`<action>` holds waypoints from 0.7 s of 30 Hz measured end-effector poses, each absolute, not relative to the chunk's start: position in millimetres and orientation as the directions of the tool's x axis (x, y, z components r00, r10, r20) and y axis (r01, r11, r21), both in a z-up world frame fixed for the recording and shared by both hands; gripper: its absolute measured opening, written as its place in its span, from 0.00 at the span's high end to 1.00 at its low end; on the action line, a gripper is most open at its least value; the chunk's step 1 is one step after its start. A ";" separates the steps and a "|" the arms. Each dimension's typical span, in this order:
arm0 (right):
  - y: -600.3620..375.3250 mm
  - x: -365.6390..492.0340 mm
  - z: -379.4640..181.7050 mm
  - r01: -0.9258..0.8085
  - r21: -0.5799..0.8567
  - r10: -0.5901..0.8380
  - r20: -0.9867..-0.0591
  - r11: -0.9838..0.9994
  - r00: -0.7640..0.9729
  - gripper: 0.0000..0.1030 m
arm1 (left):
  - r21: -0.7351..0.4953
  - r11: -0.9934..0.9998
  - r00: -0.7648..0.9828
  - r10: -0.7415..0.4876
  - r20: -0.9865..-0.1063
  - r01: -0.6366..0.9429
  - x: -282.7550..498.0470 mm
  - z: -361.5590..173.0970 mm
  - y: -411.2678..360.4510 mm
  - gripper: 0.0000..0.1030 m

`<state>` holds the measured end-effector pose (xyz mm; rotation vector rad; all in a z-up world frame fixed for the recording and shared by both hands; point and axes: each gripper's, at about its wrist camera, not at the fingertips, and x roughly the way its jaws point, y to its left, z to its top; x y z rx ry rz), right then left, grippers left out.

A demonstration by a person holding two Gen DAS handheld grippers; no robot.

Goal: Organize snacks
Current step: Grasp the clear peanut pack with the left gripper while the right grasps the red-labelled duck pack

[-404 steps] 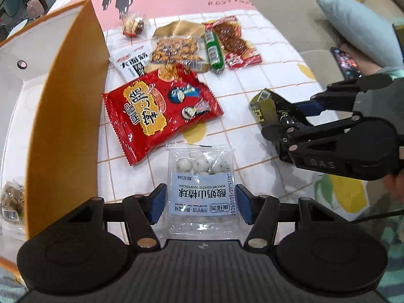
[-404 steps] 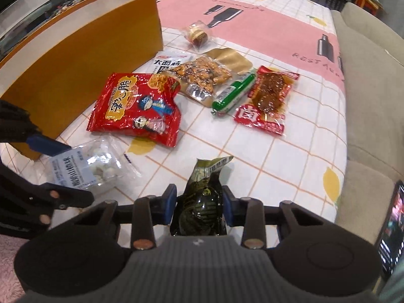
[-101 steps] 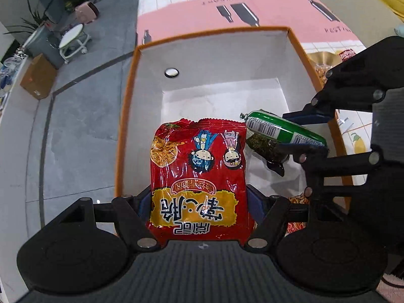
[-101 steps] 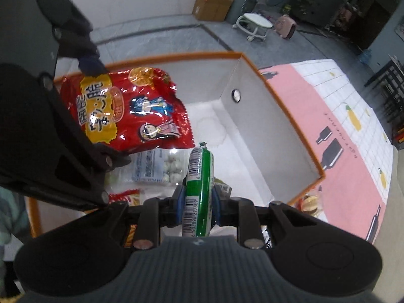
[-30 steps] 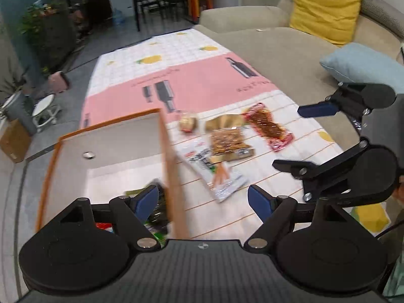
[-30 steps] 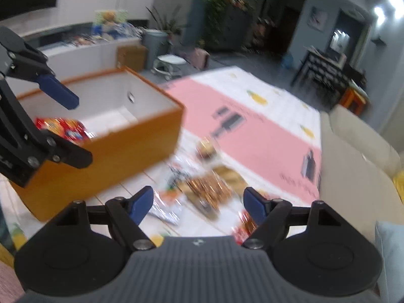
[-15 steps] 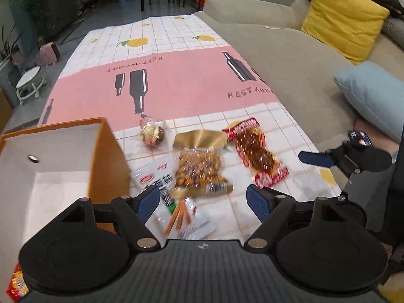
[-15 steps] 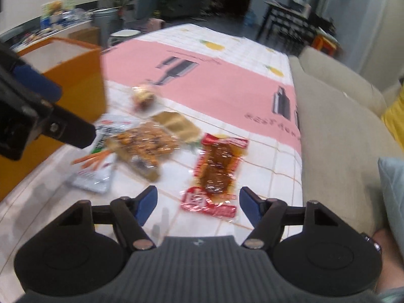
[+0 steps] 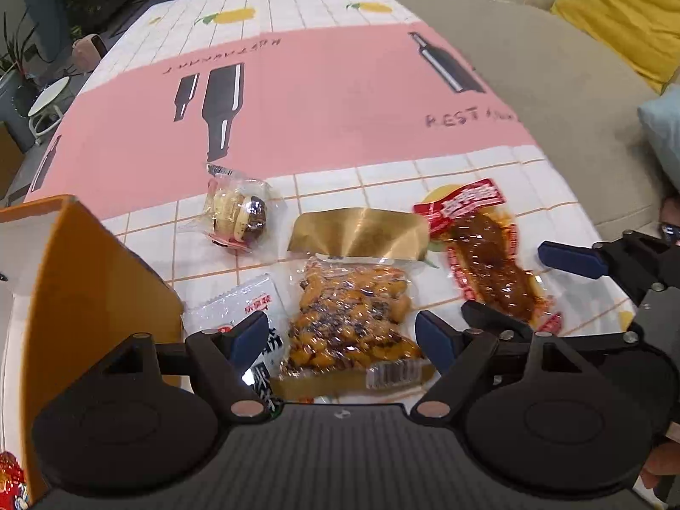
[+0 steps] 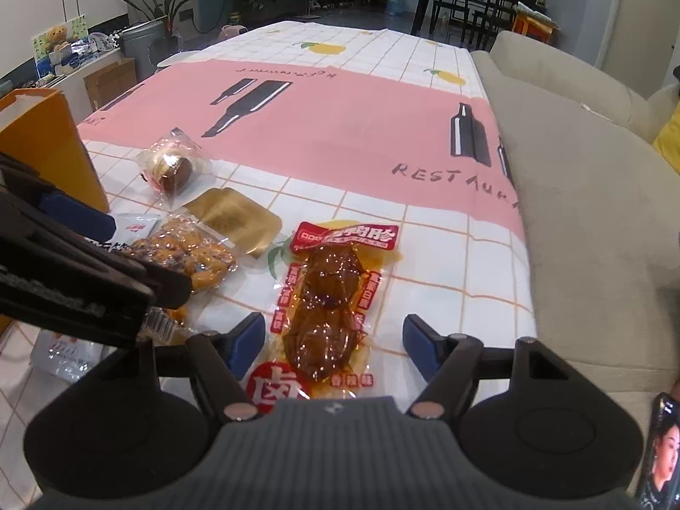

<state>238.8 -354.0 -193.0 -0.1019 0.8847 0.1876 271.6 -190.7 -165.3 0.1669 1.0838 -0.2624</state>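
On the pink-and-white tablecloth [image 9: 323, 102], the left gripper [image 9: 342, 340] gapes around the peanut pack [image 9: 350, 318], the right gripper [image 10: 333, 342] around the red meat pouch [image 10: 329, 297], lined up for grabbing.

Soft indoor light falls evenly, with glare on the gold foil packet [image 9: 359, 229]. Both views bend strongly at the edges. The desk [image 10: 340, 136] stays sharp; the dim room beyond is dark.

tablecloth [image 10: 340, 127] – pink, white grid | box [image 9: 93, 280] – orange | pouch [image 10: 327, 293] – red
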 end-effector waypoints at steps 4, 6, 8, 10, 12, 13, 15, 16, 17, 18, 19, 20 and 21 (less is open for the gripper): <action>-354.2 244.0 -197.5 -0.203 0.020 0.144 -0.773 0.979 0.618 0.31 | 0.003 0.960 0.422 -0.120 -0.899 0.280 280.7 -173.8 -191.0 0.07; -353.9 245.4 -198.3 -0.201 0.025 0.147 -0.771 0.979 0.620 0.31 | 0.017 0.958 0.426 -0.112 -0.898 0.287 283.0 -175.7 -193.4 0.06; -353.5 245.8 -198.9 -0.207 0.029 0.154 -0.769 0.978 0.620 0.30 | 0.026 0.955 0.426 -0.108 -0.898 0.296 283.7 -177.7 -196.0 0.06; -353.2 245.0 -199.1 -0.206 0.026 0.152 -0.766 0.978 0.625 0.30 | 0.014 0.954 0.424 -0.120 -0.898 0.299 285.7 -179.6 -195.7 0.05; -354.5 244.6 -199.1 -0.203 0.027 0.151 -0.764 0.979 0.627 0.30 | 0.015 0.953 0.424 -0.120 -0.897 0.302 286.1 -180.3 -196.1 0.05; -354.8 244.4 -198.9 -0.201 0.027 0.150 -0.765 0.979 0.627 0.30 | 0.015 0.952 0.423 -0.121 -0.898 0.305 286.3 -180.6 -196.2 0.04; -355.1 243.0 -198.6 -0.196 0.025 0.145 -0.765 0.980 0.628 0.32 | 0.017 0.950 0.422 -0.123 -0.898 0.313 286.3 -181.4 -196.9 0.03; -355.6 241.7 -198.3 -0.197 0.023 0.144 -0.765 0.980 0.628 0.36 | 0.024 0.948 0.425 -0.119 -0.897 0.316 285.5 -181.8 -197.9 0.04; -355.8 239.9 -197.7 -0.202 0.021 0.146 -0.765 0.979 0.627 0.39 | 0.031 0.946 0.427 -0.117 -0.897 0.323 284.3 -182.2 -199.5 0.08; -355.4 237.6 -196.7 -0.210 0.019 0.150 -0.765 0.977 0.626 0.42 | 0.040 0.943 0.432 -0.113 -0.895 0.330 282.5 -182.3 -201.4 0.10; -355.0 235.6 -196.0 -0.212 0.015 0.147 -0.769 0.977 0.622 0.45 | 0.043 0.942 0.439 -0.114 -0.891 0.333 279.9 -181.4 -202.4 0.14; -355.5 233.7 -195.3 -0.209 0.016 0.145 -0.772 0.978 0.619 0.48 | 0.047 0.941 0.442 -0.112 -0.890 0.335 277.5 -180.6 -203.5 0.15; -356.5 231.8 -194.2 -0.206 0.018 0.144 -0.775 0.978 0.615 0.53 | 0.048 0.939 0.441 -0.114 -0.890 0.340 275.0 -179.9 -204.6 0.16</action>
